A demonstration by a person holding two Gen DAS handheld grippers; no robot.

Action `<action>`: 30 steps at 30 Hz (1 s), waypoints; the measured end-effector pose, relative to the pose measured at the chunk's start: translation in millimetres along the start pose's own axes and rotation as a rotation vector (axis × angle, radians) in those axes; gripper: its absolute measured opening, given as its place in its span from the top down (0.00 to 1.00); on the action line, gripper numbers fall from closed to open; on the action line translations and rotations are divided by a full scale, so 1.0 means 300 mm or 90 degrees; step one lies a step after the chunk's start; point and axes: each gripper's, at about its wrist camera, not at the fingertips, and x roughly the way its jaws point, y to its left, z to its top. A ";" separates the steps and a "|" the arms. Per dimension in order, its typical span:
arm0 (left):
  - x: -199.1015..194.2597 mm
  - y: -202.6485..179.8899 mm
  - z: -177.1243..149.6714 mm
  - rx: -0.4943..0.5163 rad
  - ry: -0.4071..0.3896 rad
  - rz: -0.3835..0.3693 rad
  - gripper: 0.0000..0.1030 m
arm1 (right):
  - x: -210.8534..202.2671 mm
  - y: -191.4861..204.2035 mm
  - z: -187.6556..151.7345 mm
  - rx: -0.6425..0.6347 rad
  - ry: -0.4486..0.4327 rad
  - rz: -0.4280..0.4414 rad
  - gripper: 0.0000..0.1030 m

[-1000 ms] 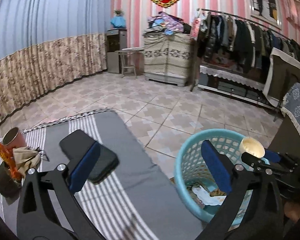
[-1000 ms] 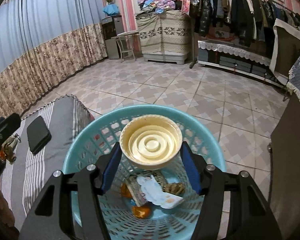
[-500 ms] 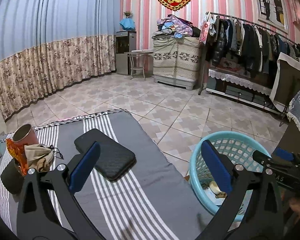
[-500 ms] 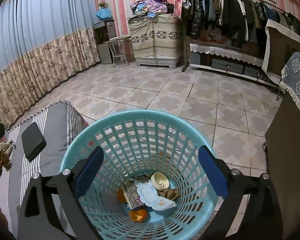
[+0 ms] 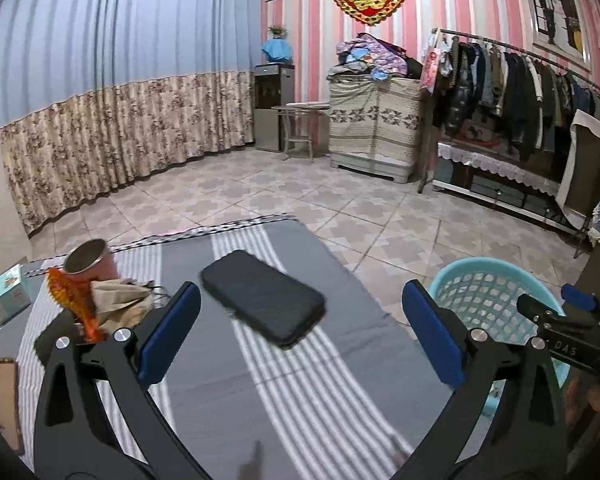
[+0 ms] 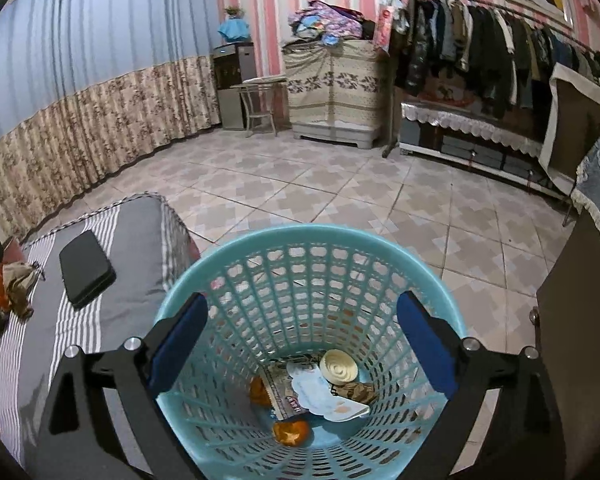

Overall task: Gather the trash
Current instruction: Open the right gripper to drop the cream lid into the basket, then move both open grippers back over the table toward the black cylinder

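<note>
Each gripper is built from two black, angular arms tipped with flat blue pads [image 5: 168,334], fastened by silver screws. White lettering, perhaps "DAS", is printed on the right gripper's [image 6: 302,344] black body, seen from the left wrist.

Dim, even indoor light, soft shadows (strong fisheye bending and dark corners).

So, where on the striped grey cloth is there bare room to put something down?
Free: the wide strip of striped grey cloth between the flat black phone and the open left gripper, and the edge toward the round turquoise plastic basket. Crowded: the left end, where the pink metal cup, crumpled brown paper, orange wrapper and small box cluster.
</note>
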 end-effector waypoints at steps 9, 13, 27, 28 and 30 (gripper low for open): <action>-0.101 0.146 -0.041 -0.013 -0.014 0.029 0.05 | -0.007 0.145 -0.050 -0.069 0.005 0.027 0.09; -0.130 0.246 -0.082 -0.034 0.000 0.057 0.05 | -0.009 0.193 -0.077 -0.082 0.017 0.044 0.09; -0.155 0.611 -0.267 -0.089 0.073 0.162 0.05 | -0.054 0.388 -0.142 -0.079 0.033 0.120 0.08; -0.150 0.639 -0.274 -0.098 0.078 0.161 0.05 | -0.056 0.402 -0.144 -0.077 0.033 0.126 0.05; -0.135 0.686 -0.270 -0.122 0.085 0.152 0.05 | -0.062 0.448 -0.146 -0.081 0.033 0.143 0.04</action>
